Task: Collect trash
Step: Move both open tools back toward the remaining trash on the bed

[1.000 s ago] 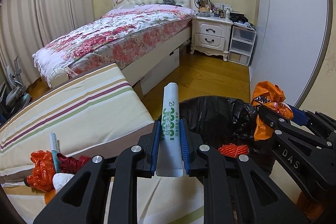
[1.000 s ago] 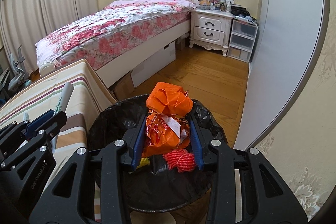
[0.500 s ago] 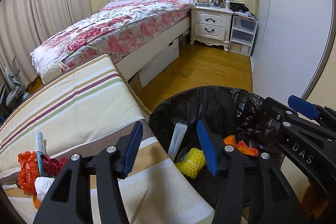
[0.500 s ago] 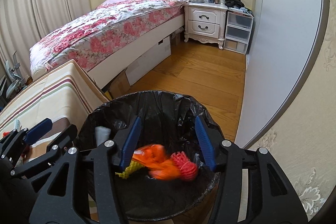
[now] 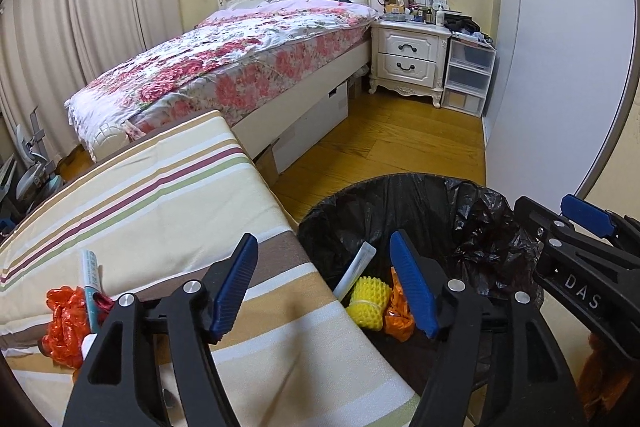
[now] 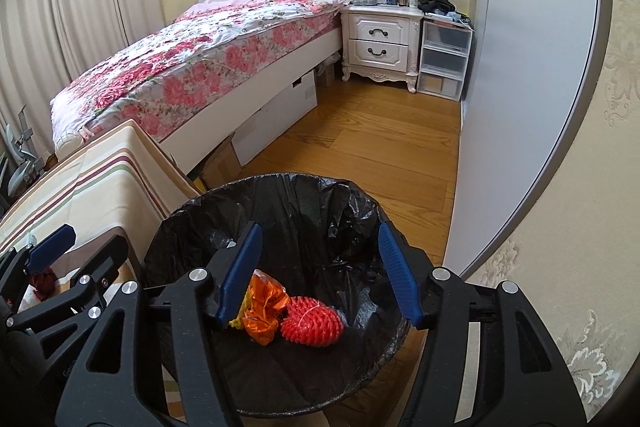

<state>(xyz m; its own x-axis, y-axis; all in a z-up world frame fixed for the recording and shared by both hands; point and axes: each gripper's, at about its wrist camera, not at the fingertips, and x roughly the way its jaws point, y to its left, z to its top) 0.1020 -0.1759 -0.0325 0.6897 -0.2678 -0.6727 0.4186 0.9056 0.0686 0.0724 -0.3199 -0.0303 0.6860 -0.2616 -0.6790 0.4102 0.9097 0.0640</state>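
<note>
Both grippers, left gripper (image 5: 324, 285) and right gripper (image 6: 318, 273), have just been opening over the bin (image 6: 280, 187), nothing between their jaws. Orange wrapper (image 6: 264, 309), red ball (image 6: 312, 321) lie inside. Remaining: apparently more litter (image 5: 66, 323) on the striped cloth (image 5: 160, 195).

Black bin liner (image 6: 304, 211) — orange wrapper (image 6: 264, 311), red netted ball (image 6: 312, 321), yellow foam net (image 5: 368, 301); cream striped cloth (image 5: 152, 195) — maroon, green, tan bands; pink floral bedspread (image 6: 208, 55).
</note>
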